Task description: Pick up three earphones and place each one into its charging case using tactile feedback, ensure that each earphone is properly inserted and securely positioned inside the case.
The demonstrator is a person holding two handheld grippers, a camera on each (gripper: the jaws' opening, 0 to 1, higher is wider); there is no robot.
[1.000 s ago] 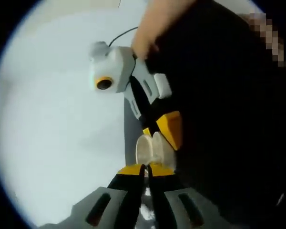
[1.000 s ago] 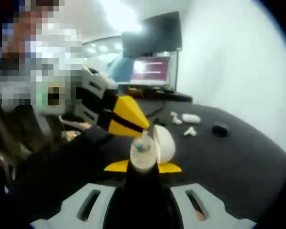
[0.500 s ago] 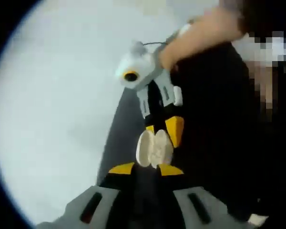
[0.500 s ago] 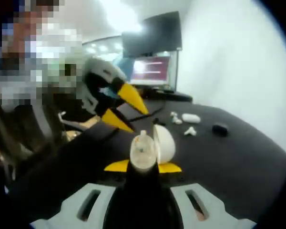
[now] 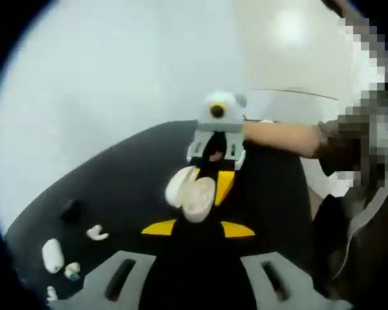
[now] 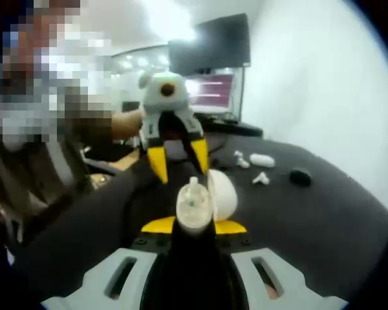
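Observation:
My right gripper [image 6: 194, 226] is shut on an open white charging case [image 6: 193, 208], its lid [image 6: 224, 194] swung to the right. A white earphone [image 6: 193, 188] stands up out of the case's well. My left gripper [image 6: 178, 163] hangs open a short way behind the case, touching nothing. In the left gripper view my own jaws [image 5: 197, 228] are spread apart with nothing between them. Just beyond them is the right gripper [image 5: 207, 188] with the case [image 5: 191, 190]. Loose on the black table [image 6: 323, 219] lie another earphone [image 6: 259, 177] and a closed white case [image 6: 259, 159].
A small black object [image 6: 301, 175] and more small earphone pieces [image 6: 239, 161] lie near the closed case. A monitor [image 6: 210, 90] stands at the table's far end, by a white wall. A person's sleeve [image 5: 349, 142] and forearm are on the right.
The left gripper was shut at the case mouth with the earphone. It has opened and drawn back, leaving the earphone in the case. The right gripper has held still.

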